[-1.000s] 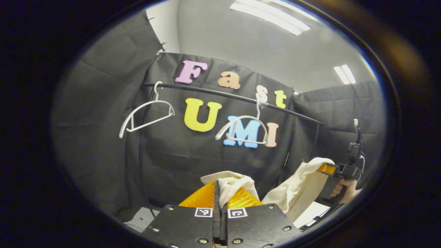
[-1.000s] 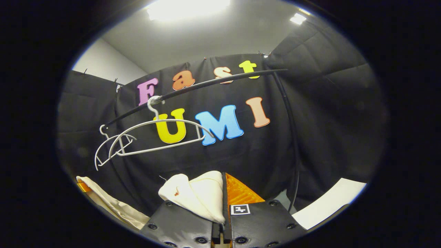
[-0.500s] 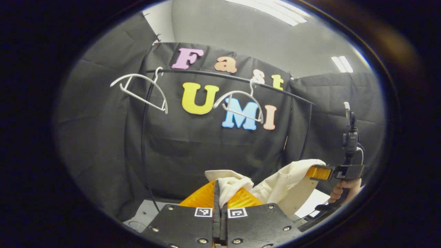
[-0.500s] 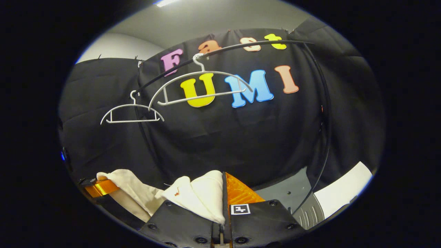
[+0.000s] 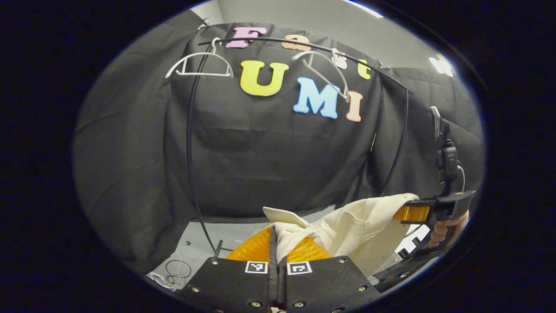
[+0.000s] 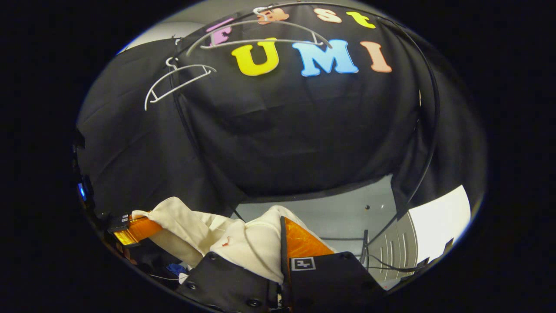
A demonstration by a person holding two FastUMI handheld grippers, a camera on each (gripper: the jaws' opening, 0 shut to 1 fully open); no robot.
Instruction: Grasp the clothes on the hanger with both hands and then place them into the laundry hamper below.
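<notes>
Spanning the gap between the two grippers: one cream garment (image 5: 360, 226), off the hangers, stretched roughly level with its long axis running from one gripper to the other and the middle sagging a little.

Left gripper (image 5: 276, 243), left gripper view: fingers closed together on a bunched edge of the garment, which pokes up between them and trails off to the right.

Right gripper (image 6: 281, 243), right gripper view: fingers closed on the other bunched end; the cloth drapes over one finger and runs left toward the far gripper.

Right gripper as seen from the left gripper view: at the right edge, held by a hand (image 5: 447, 228), the garment's end caught at its tip.

Hangers, two, white, bare: first hanger (image 5: 199, 66) level on the black rail (image 5: 304, 43), second hanger (image 5: 323, 74) tilted, farther right on the same rail.

Rack upright (image 5: 191, 152): thin, black, curving down to the pale floor (image 5: 204, 243).

Laundry hamper: cannot be made out with certainty.
</notes>
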